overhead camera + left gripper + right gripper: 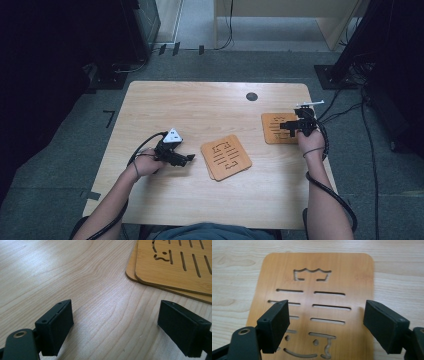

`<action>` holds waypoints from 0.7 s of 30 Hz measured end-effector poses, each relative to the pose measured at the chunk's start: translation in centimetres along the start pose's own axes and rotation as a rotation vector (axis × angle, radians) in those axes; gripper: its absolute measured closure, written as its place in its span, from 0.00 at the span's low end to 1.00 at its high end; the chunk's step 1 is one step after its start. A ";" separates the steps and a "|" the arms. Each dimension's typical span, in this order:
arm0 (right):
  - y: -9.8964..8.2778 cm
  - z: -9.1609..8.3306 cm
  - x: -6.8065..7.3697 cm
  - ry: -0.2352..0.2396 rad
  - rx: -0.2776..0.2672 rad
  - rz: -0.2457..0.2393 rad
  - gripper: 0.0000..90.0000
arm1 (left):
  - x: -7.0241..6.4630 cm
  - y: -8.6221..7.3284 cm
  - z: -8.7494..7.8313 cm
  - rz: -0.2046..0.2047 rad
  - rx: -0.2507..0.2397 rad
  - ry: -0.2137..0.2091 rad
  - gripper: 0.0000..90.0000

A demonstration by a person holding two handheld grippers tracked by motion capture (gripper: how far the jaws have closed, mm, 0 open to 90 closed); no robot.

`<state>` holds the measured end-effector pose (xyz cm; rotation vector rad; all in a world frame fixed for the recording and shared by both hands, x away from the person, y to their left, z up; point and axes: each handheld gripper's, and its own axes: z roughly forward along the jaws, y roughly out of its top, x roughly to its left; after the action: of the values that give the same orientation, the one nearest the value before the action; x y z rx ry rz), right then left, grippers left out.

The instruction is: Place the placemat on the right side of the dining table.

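The single wooden coaster (278,128) lies flat at the right of the high view, near the tabletop's (200,102) right edge, and the right tool (296,125) hovers over it with its jaws spread and nothing between them; in the right gripper view the coaster (317,302) sits below and between the two pads, untouched. The likeliest trouble is the grip itself: the piece is thin and lies flush on the wood, so pads coming down on its face would probably just press or slide it, perhaps toward the nearby edge. The cut-out slots could also catch a pad corner and twist the piece. In the middle of the high view a stack of two coasters (226,157) waits, with the left tool (189,158) just left of it, jaws likewise spread and empty; the left gripper view shows the stack (175,267) at upper right, already slightly offset, so a sideways nudge could shear it apart.
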<state>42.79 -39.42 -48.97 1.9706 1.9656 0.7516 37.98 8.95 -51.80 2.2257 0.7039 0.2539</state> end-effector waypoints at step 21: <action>-0.8 -0.4 2.7 0.027 0.023 -0.086 0.23 | 0.1 0.4 0.4 0.011 0.008 0.001 0.12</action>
<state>41.74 -36.74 -48.59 1.8844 2.0688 0.7418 38.42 8.53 -51.80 2.2371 0.6945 0.2577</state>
